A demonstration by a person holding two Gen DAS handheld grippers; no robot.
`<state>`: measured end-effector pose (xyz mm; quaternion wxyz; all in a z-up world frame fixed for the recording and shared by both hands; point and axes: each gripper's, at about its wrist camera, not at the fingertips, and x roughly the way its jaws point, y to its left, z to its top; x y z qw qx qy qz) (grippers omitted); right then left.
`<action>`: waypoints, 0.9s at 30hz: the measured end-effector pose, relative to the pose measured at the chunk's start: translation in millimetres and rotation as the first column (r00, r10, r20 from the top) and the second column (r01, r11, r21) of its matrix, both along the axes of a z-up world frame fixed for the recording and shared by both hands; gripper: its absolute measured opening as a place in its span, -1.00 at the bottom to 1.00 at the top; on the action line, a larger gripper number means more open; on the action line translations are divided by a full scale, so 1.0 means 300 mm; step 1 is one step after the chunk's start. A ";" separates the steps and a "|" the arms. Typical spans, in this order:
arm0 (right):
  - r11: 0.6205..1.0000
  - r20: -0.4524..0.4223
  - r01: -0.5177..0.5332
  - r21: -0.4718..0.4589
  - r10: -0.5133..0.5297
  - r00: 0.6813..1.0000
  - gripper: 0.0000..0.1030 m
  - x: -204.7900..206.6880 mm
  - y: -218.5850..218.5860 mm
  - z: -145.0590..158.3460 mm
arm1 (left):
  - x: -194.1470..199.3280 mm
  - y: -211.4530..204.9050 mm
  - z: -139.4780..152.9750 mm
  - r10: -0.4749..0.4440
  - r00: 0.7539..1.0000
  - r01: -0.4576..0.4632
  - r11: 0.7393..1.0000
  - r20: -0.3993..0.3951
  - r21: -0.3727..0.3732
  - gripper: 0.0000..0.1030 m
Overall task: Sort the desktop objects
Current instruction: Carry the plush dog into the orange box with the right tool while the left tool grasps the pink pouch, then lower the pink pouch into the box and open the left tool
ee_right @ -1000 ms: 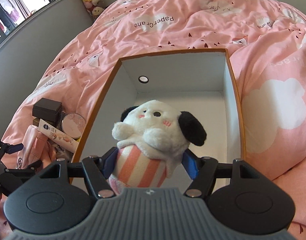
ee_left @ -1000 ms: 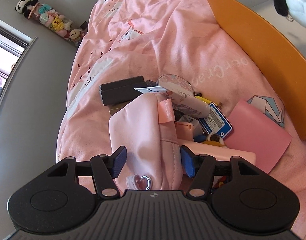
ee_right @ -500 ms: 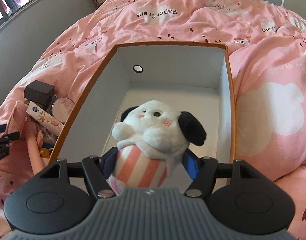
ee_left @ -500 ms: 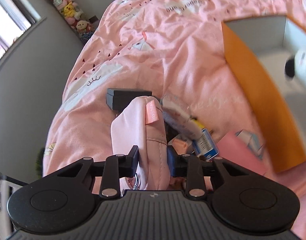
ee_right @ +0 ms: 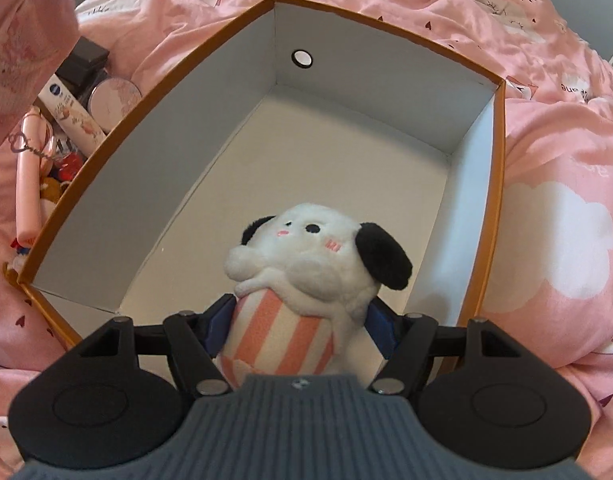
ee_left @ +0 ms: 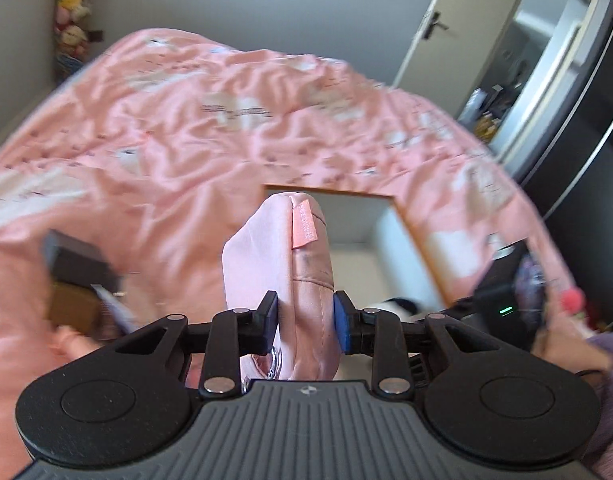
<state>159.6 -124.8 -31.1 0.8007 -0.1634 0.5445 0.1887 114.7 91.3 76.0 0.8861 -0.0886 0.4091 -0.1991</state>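
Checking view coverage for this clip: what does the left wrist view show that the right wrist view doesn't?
Left wrist only: the left gripper shut on the pink pouch, plus a door. Right wrist only: the right gripper shut on the plush dog, and a cream tube beside a round compact. Both: the orange box on the pink duvet.

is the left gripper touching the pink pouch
Touching. The left wrist view shows the left gripper with both pads pressed into the pink pouch.

Left wrist cam: angled down across bed (ee_left: 178, 140) toward the door. Right wrist cam: steep, close over box (ee_right: 499, 184). Both see box.
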 end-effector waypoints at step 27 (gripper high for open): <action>0.954 -0.057 -0.269 -0.130 0.263 0.963 -0.12 0.054 0.014 0.012 | 0.146 -0.123 -0.357 -0.112 0.934 0.033 0.973 -0.341 -0.228 -0.36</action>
